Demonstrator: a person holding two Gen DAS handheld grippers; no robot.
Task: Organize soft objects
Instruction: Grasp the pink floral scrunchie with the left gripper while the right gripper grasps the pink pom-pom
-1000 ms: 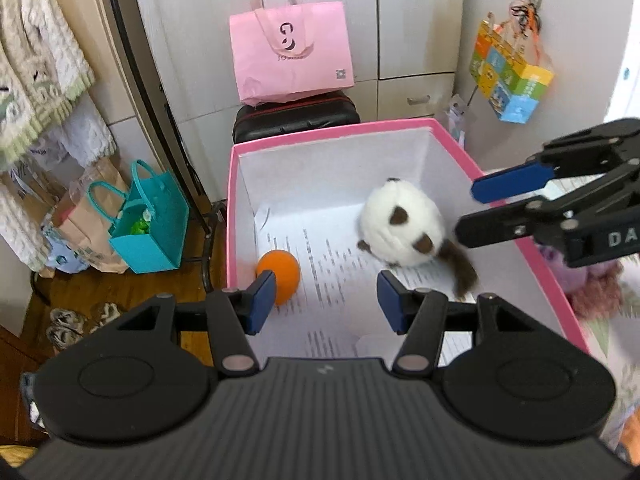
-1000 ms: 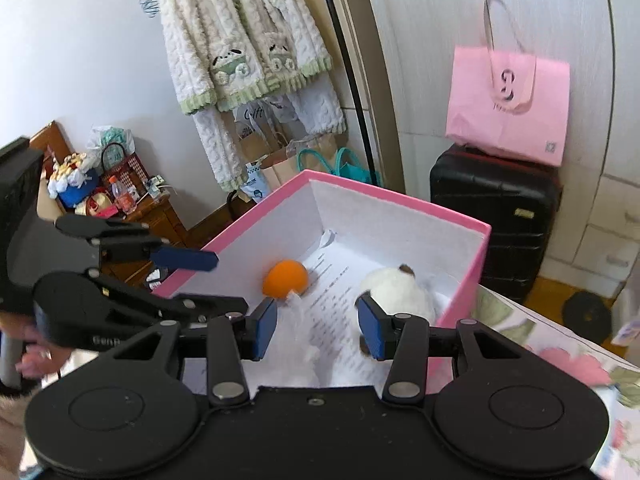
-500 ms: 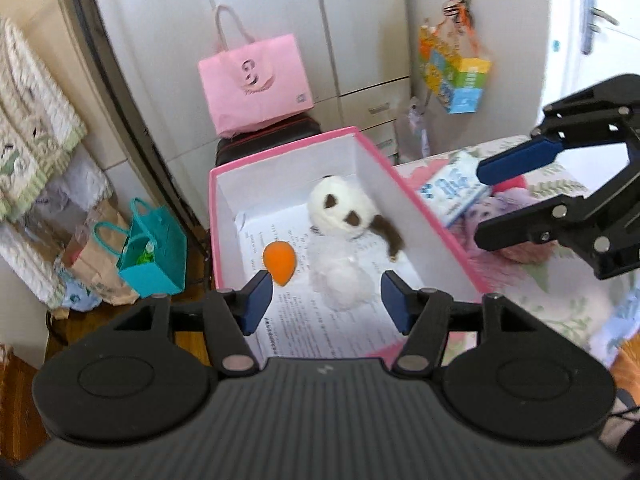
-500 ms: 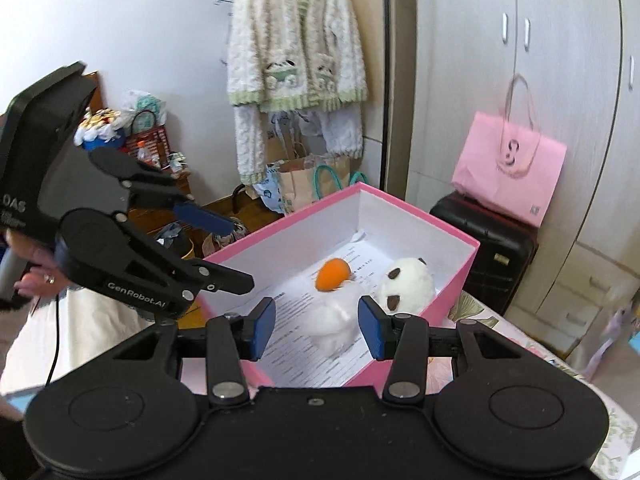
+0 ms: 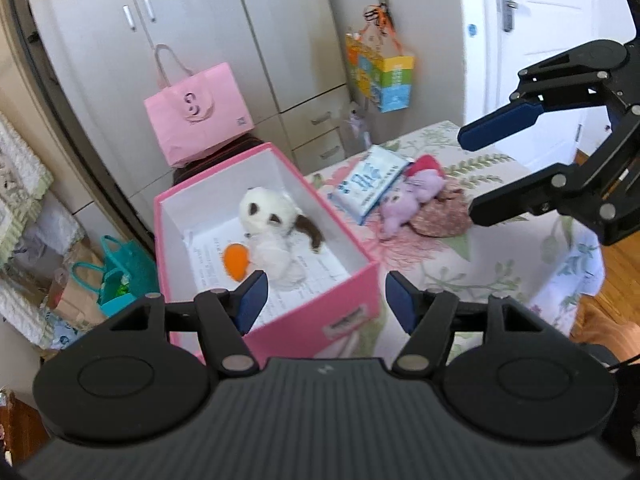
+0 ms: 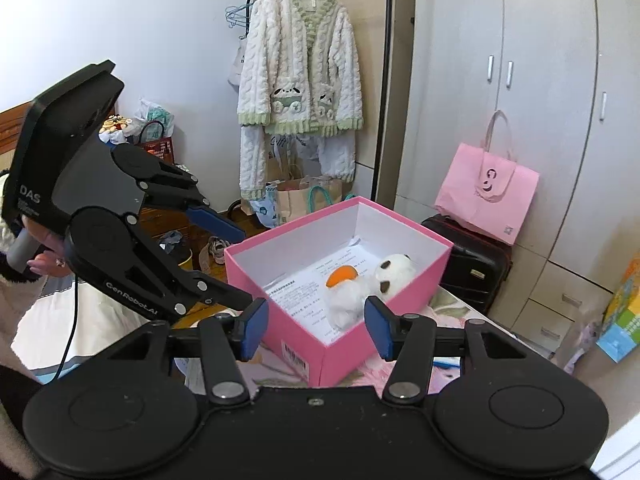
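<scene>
A pink box (image 5: 352, 304) (image 6: 280, 336) stands on a floral-covered table. Inside lie a white plush with brown patches (image 5: 268, 210) (image 6: 394, 270), a white fluffy toy (image 5: 276, 258) (image 6: 344, 308) and an orange soft piece (image 5: 236, 260) (image 6: 340, 274) on printed paper. A purple plush (image 5: 408, 200), a pink-brown soft item (image 5: 440, 216) and a tissue pack (image 5: 368, 180) lie on the table right of the box. My left gripper (image 5: 324, 304) is open and empty, above the box's near wall. My right gripper (image 6: 316, 326) is open and empty, near the box's near corner; it also shows in the left wrist view (image 5: 472, 176).
A pink paper bag (image 5: 196, 116) sits on a black suitcase (image 6: 472, 264) behind the box. Grey wardrobes stand behind. A knitted cardigan (image 6: 296, 64) hangs on a rack. Teal and paper bags (image 5: 112, 276) sit on the floor at left. A colourful bag (image 5: 384, 76) hangs on the wall.
Both grippers have pulled back and up from the box, staying open and empty. The white fluffy toy now lies in the box beside the patched plush. The table's right side has come into view.
</scene>
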